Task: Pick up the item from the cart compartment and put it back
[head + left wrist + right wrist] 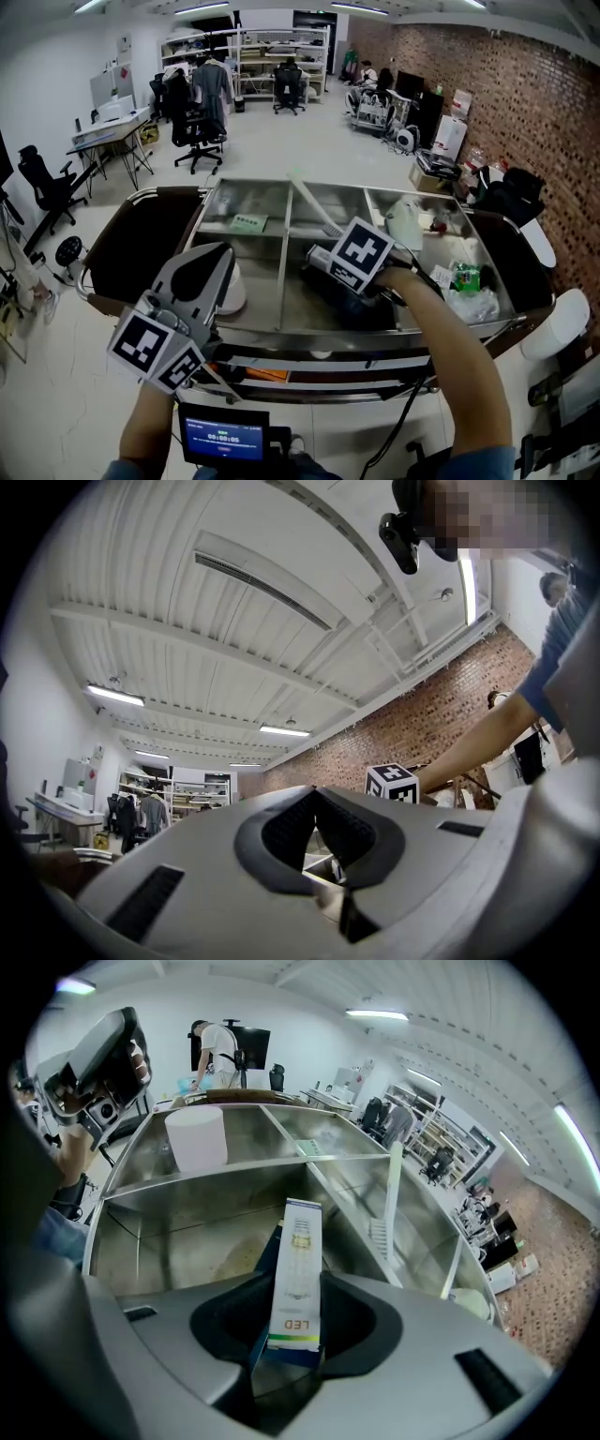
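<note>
A narrow white and blue box marked LED (pixel 296 1274) stands between the jaws of my right gripper (pixel 298 1283), which is shut on it. In the head view that gripper (pixel 323 267) reaches down into the middle compartment of the steel cart (pixel 309 336), and the box is hidden behind it. My left gripper (pixel 217 258) is held up over the cart's near left corner, apart from the box. Seen in its own view, the left gripper (pixel 314 803) has its jaws together with nothing between them, pointing out over the room.
A white cylinder (pixel 197 1138) stands in the left compartment. A long white strip (pixel 314 206) leans across the far divider. Bags and a green packet (pixel 466 277) fill the right compartment. Office chairs, desks and shelves stand beyond the cart.
</note>
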### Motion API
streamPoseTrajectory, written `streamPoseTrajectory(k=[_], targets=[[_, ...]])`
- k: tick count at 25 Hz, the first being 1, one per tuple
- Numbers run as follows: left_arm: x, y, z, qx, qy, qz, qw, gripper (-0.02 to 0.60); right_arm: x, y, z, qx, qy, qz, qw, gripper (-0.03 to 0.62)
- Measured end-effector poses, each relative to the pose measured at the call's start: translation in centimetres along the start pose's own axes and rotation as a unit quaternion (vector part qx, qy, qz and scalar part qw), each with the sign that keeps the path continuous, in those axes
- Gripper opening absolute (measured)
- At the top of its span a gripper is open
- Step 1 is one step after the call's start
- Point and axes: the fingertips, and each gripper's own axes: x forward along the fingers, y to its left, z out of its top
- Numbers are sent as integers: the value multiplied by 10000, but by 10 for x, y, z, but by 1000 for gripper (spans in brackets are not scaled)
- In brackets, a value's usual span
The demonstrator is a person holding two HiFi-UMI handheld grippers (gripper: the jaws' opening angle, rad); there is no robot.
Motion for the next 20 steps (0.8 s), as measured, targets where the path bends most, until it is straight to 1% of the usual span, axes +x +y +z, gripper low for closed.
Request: streamPoseTrajectory(k=[3, 6, 10, 14, 18, 20], targets=[[-7, -1, 1, 2, 2, -57, 10000, 13, -5, 6, 3, 21, -69, -103, 9999, 153], [-15, -2, 1, -22, 3, -121, 9999, 12, -16, 7, 7, 157, -206, -309, 9992, 152], [-32, -2, 3, -28, 14, -151, 9999, 12, -43, 13, 24, 430, -656, -548, 9954, 152], [-50, -4, 5, -85, 7, -211, 9997, 14, -82, 34, 50, 582, -1301, -759, 9869, 152], [-73, -12, 9, -95, 20, -349, 9993, 12, -123, 61, 69, 539, -1766, -1091, 9767, 153], [-88, -14, 10, -85, 45, -390, 9992, 14, -139, 80, 78, 537, -2013, -1177, 9710, 153]])
